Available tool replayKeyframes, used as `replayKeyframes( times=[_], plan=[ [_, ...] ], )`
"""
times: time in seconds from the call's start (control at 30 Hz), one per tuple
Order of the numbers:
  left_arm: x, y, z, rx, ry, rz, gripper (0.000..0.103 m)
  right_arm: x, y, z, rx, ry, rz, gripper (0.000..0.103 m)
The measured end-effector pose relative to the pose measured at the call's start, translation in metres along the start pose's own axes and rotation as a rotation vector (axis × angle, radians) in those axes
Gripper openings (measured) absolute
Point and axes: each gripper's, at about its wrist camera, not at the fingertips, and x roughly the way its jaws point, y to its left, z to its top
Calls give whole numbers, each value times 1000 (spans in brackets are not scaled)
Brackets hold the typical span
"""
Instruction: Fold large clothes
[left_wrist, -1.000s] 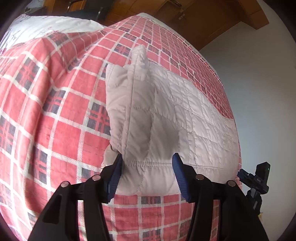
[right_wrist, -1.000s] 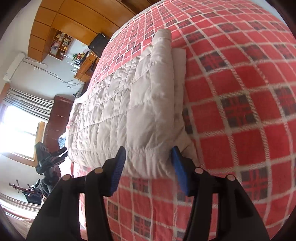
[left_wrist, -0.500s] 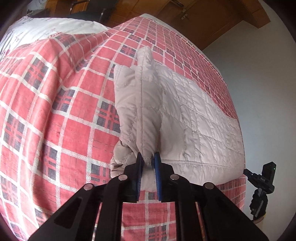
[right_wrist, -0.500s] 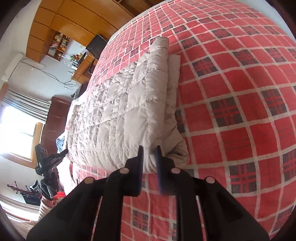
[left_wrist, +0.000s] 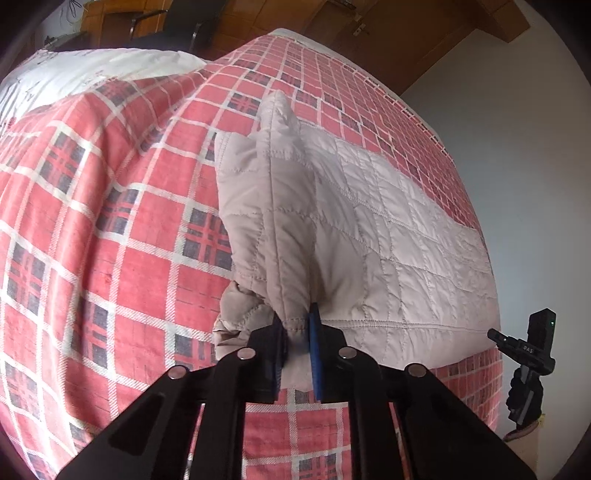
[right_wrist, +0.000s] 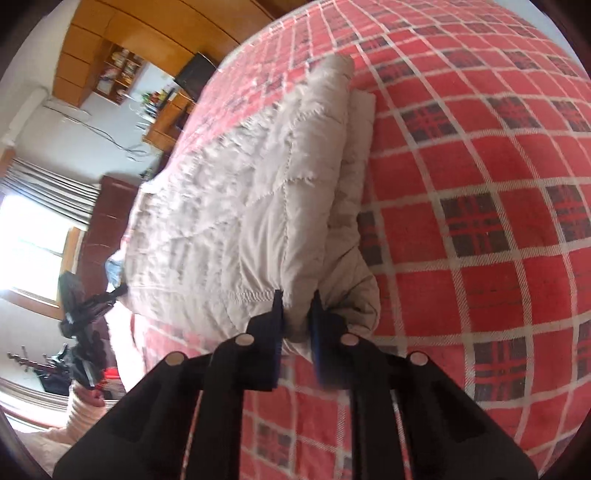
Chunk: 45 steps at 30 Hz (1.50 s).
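We had left gripper (left_wrist: 298, 334) and right gripper (right_wrist: 297, 310) both clamped on the quilted beige jacket (left_wrist: 369, 236), lying along the near edge of the red plaid bed (left_wrist: 110, 236); wooden cabinets (right_wrist: 110, 40) behind.

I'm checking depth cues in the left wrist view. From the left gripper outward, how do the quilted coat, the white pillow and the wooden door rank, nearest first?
1. Quilted coat: its hem is pinched in the left gripper, dead ahead.
2. White pillow: upper left, at the bed's far end.
3. Wooden door: top, beyond the bed.
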Motion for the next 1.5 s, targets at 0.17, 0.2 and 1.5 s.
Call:
replayKeyframes(
  times=[0.17,0.2,1.5],
  plan=[
    [20,17,-8,-10,49,33,9,16,-8,-4,3,59,-59,11],
    [24,19,-9,-15,54,33,9,22,-13,-5,23,74,-60,11],
    [85,17,63,-121,100,-214,45,54,-29,49,60,62,150,51]
  ],
)
